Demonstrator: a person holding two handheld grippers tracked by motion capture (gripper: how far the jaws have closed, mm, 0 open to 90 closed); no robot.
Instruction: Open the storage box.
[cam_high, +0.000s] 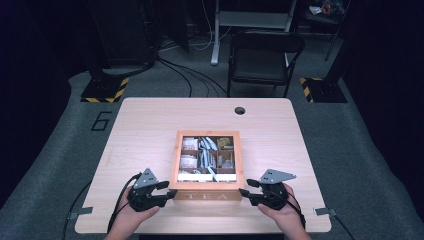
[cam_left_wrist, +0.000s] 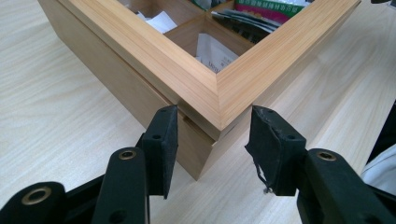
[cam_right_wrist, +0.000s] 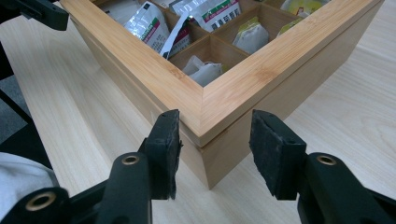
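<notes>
A wooden tea box (cam_high: 206, 195) marked TEA stands near the table's front edge, its framed lid down on the base. Tea bags and sachets (cam_high: 206, 155) lie in its compartments. My left gripper (cam_high: 169, 191) straddles the box's near left corner, and in the left gripper view the gripper (cam_left_wrist: 212, 130) has its pads against the two walls of the box (cam_left_wrist: 187, 79) just under the lid. My right gripper (cam_high: 245, 187) straddles the near right corner the same way. In the right gripper view the gripper (cam_right_wrist: 215, 130) clasps the corner of the box (cam_right_wrist: 233, 84) at the lid seam.
The wooden table (cam_high: 145, 125) has a round cable hole (cam_high: 240, 110) at the back. Behind it stand a black folding chair (cam_high: 265, 55) and hazard-striped stand bases (cam_high: 105, 92), with cables on the floor. Bare tabletop lies to both sides of the box.
</notes>
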